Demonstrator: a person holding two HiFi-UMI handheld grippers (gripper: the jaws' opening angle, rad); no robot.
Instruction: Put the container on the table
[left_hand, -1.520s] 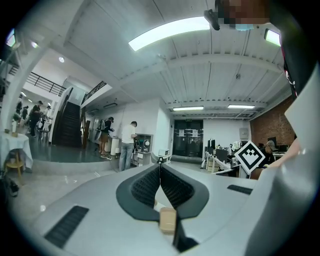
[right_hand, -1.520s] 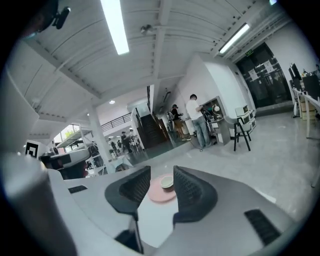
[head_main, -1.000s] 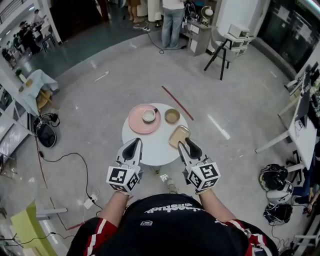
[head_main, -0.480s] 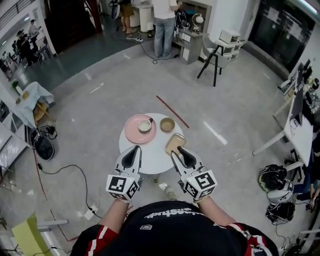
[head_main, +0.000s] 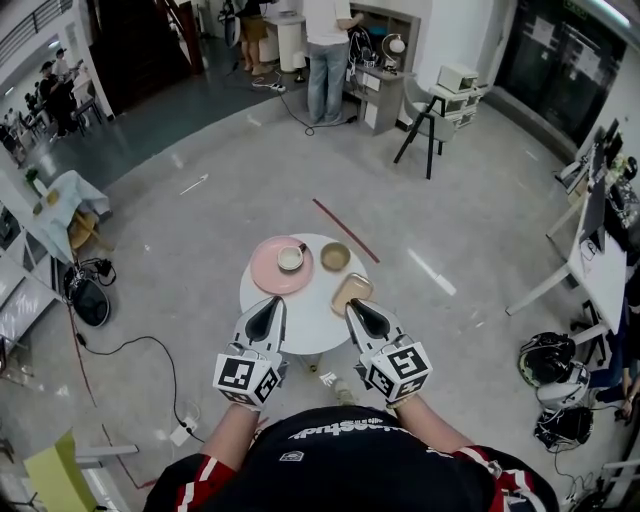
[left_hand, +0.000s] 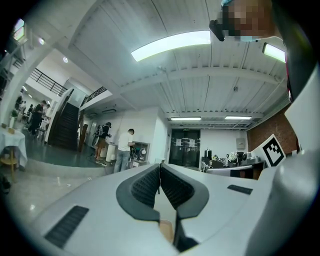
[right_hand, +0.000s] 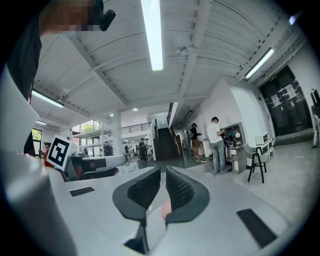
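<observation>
A tan rectangular container lies flat on the small round white table, at its right side. My right gripper hovers just short of the container's near end, apart from it. Its jaws are closing to a narrow gap with nothing between them, as the right gripper view shows. My left gripper is over the table's near left edge, shut and empty, with its pads touching in the left gripper view. Both gripper views look out level across the room, so the table is hidden in them.
A pink plate with a white cup on it and a tan bowl fill the table's far half. A red rod lies on the floor beyond. A person stands at a counter, and a cable runs at left.
The right gripper's jaws have narrowed from wide apart to a thin gap. Its tip has drawn back from over the container to its near end. The left gripper stays shut.
</observation>
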